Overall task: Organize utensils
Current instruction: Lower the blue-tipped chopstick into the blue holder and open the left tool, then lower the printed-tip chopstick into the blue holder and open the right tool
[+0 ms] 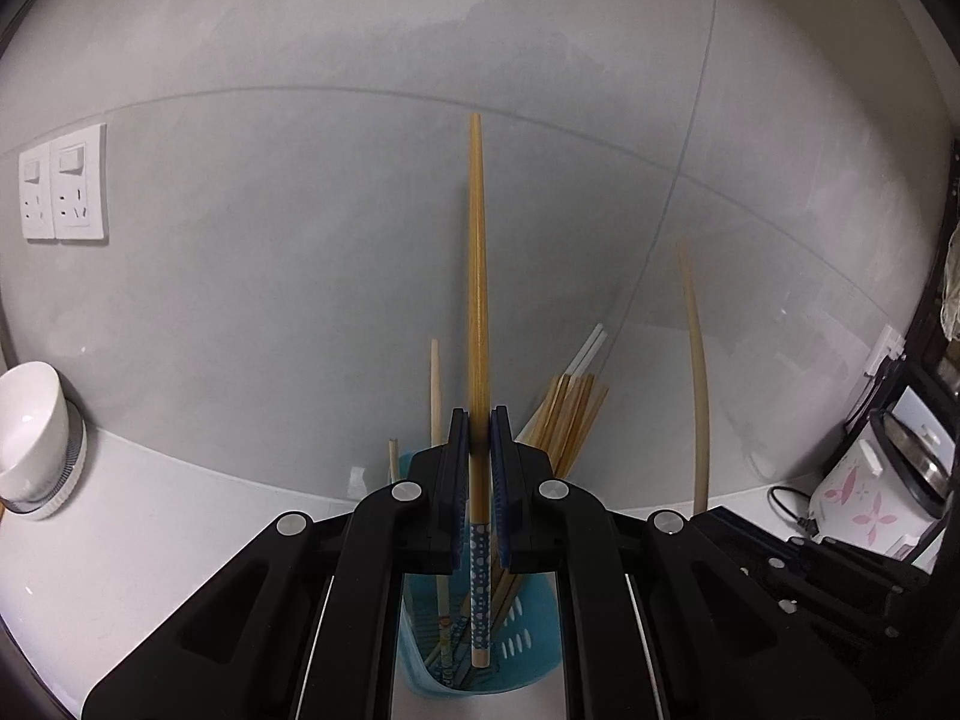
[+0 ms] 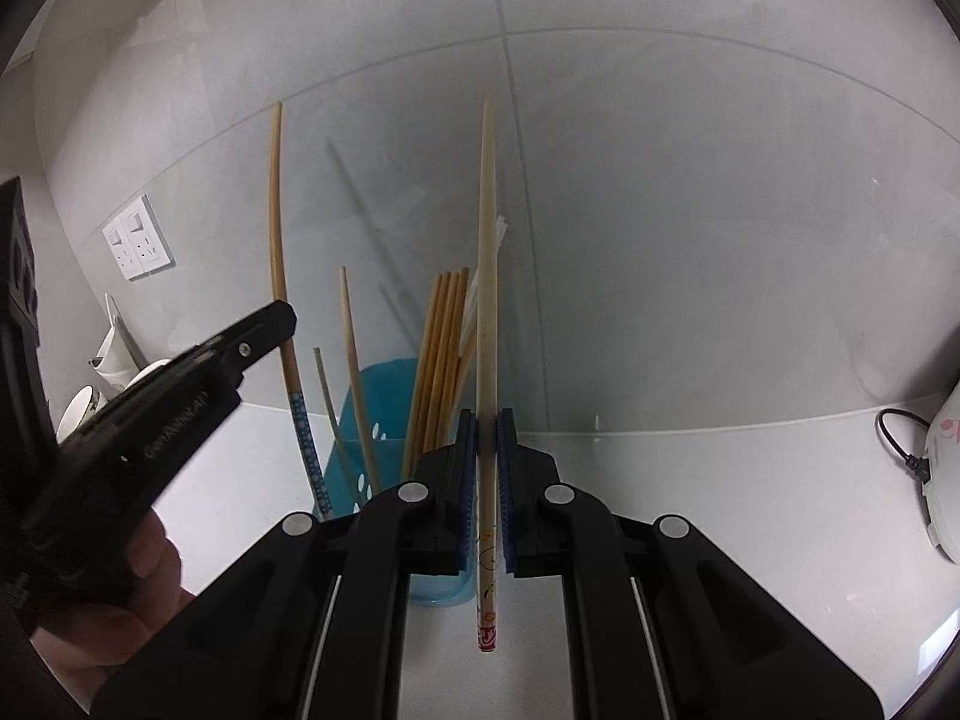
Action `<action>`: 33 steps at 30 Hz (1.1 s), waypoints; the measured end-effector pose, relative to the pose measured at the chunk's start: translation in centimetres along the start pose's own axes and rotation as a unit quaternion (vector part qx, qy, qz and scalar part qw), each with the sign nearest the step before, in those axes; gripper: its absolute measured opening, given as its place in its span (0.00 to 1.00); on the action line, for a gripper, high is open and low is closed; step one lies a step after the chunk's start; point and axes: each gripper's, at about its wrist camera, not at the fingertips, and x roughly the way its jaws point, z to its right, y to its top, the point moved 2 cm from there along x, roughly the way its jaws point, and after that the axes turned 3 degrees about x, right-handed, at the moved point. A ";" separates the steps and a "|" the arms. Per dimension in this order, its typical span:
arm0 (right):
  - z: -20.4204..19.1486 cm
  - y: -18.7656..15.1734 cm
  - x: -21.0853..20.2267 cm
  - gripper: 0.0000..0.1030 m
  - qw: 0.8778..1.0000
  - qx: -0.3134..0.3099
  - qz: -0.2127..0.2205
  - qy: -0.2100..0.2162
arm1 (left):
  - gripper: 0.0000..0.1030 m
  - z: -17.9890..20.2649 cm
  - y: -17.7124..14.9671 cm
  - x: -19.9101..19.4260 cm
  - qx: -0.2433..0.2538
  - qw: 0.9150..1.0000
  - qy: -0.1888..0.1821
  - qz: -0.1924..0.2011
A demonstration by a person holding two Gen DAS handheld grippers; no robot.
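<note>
Two grippers each held one chopstick over a white counter (image 2: 690,480) by a grey wall (image 1: 300,210). A blue basket (image 2: 384,396) stood on the counter near the wall, and a bunch of brown chopsticks (image 2: 441,348) leaned inside it, tips up. The left gripper (image 1: 479,420) was pinched tight on a stick with blue dots (image 1: 478,276). That stick stood almost straight up, and its dotted end hung down inside the basket. The right gripper (image 2: 487,420) was pinched tight on a pale stick with red marks (image 2: 487,276). This one also pointed up, and its marked end hung over the counter, just beside the basket and not in it. A white cup (image 1: 30,420) sat far off on the left. A rice cooker (image 1: 876,480) with pink flowers sat on the right. Two white wall plugs (image 1: 63,189) were on the wall.
</note>
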 end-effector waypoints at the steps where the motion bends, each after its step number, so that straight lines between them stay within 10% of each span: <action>1: 0.1 -0.1 0.1 0.06 1.000 0.001 -0.001 -0.001 | 0.07 0.2 -0.3 0.2 0.000 1.000 0.000 -0.001; 15: 0.5 -0.3 0.8 0.06 1.000 0.007 -0.009 0.000 | 0.09 0.3 -2.9 3.3 0.025 0.998 0.003 -0.050; 22: 0.2 -0.1 1.0 0.06 1.000 0.004 -0.009 0.005 | 0.68 -0.8 -2.9 2.2 0.045 0.995 0.028 -0.080; 33: -1.9 1.0 1.6 0.06 0.997 0.007 0.020 0.074 | 0.94 -3.7 -3.8 -0.6 0.034 0.993 0.040 -0.103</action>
